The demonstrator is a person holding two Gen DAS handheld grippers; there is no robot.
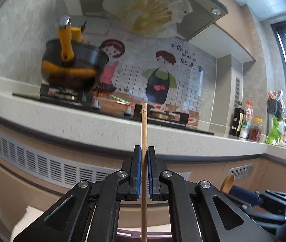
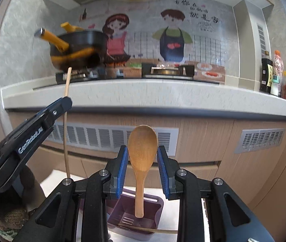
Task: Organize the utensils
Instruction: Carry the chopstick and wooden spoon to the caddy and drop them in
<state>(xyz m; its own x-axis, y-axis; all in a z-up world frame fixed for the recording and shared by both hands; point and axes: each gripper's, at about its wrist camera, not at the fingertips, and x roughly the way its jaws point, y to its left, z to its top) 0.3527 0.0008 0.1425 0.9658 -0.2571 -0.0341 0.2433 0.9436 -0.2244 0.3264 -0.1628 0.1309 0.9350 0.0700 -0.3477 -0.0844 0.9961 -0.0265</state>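
My left gripper (image 1: 144, 151) is shut on a thin wooden chopstick (image 1: 144, 141) held upright; it also shows at the left of the right wrist view (image 2: 67, 100) with the chopstick (image 2: 66, 133) through it. My right gripper (image 2: 142, 151) is open around the bowl of a wooden spoon (image 2: 142, 149); the jaws stand apart from it on both sides. The spoon's handle points down into a purple utensil holder (image 2: 153, 221) below. Another chopstick (image 2: 155, 230) lies across the holder's front. The spoon's tip (image 1: 228, 183) shows at the lower right of the left wrist view.
A kitchen counter (image 2: 143, 92) runs across ahead with a stove and a black and orange pot (image 2: 76, 48). Bottles and jars (image 2: 278, 80) stand at the right. Cabinet fronts with vents (image 2: 260, 139) are below. A knitted item (image 2: 12, 211) sits lower left.
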